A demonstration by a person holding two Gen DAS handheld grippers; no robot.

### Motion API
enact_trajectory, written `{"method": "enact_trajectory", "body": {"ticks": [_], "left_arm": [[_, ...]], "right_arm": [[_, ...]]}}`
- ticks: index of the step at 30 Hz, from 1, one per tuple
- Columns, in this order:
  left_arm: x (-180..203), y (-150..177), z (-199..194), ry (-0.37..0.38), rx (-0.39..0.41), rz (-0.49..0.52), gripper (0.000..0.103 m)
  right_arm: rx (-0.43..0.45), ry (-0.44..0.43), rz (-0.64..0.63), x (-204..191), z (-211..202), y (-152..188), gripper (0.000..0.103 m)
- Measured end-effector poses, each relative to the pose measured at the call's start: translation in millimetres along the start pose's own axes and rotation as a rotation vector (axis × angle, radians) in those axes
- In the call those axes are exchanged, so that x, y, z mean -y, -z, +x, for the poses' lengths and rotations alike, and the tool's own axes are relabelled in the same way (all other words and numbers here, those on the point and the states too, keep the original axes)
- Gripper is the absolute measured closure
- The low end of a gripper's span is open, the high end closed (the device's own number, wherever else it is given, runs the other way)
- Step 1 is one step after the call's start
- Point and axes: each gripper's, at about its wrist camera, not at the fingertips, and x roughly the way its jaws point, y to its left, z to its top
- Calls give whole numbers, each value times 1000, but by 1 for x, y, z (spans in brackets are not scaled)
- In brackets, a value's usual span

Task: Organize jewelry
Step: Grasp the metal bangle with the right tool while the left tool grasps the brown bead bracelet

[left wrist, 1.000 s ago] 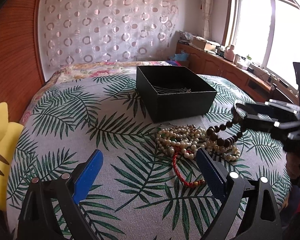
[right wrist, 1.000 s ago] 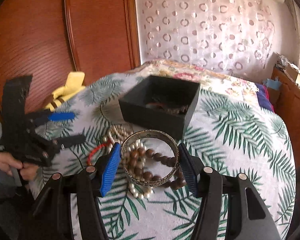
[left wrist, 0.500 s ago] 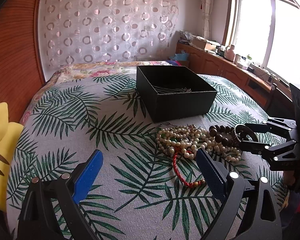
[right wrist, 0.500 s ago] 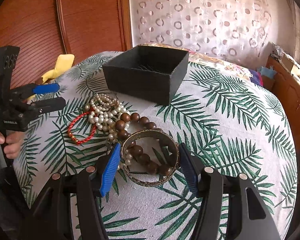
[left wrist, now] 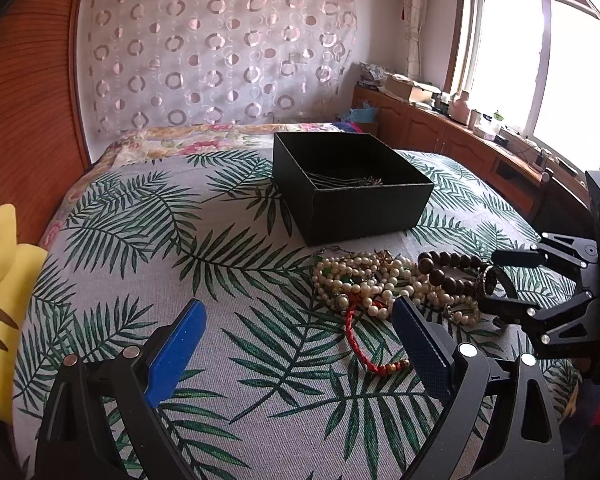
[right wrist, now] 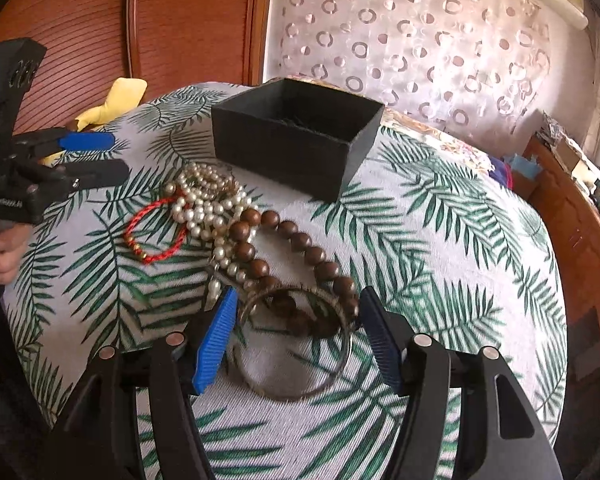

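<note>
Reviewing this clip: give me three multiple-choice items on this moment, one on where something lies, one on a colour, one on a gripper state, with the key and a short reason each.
1. Where is the jewelry pile relative to the black box?
A. inside the box
B. on the bedspread beside the box
C. on the yellow plush

2. What colour is the cord bracelet next to the pearls?
A. red
B. blue
C. white

3. How does the right gripper stand?
A. shut on the pearls
B. open, with the metal bangle between its fingers
C. shut with nothing in it

Key: 1 B, the pile lies on the leaf-print bedspread in front of the box; 2 A, the right wrist view shows a red loop; 3 B, the bangle sits between the spread blue pads, with gaps visible beside it.
</note>
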Motion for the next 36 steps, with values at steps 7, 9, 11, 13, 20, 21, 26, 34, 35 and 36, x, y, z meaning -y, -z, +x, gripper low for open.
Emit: {"method": "enact_trajectory", "body": {"ticks": [7,9,11,13,20,21,26,34,35,36], "left_arm": [[12,-3,2,20,-10,28,13],[19,-5,2,28,-10,43,13],[28,-9,2,38,-7,69,13],[39,-11,3,48,-9,97,13],[69,-29,21,120,-42,176,15],[73,-33,24,138,-50,182,20],[86,-45,44,199,-110,198,48],[106,-48,86,193,-246,307,60],[107,-47,89,184,-258,322,60],[106,-47,93,173,-267,328,60]], "right_arm": [[10,-16,23,2,-4,7,44],[36,-22,40,5,-10,8,44],[82,-26,57,9,-20,9,44],[119,-20,74,13,-29,11,44],[132,4,116,30,-41,21,44],[132,6,123,33,-41,24,44],[117,9,161,45,-37,32,44],[131,0,173,51,-38,30,44],[134,-1,173,52,-39,29,44],[137,-2,174,52,-39,29,44]]}}
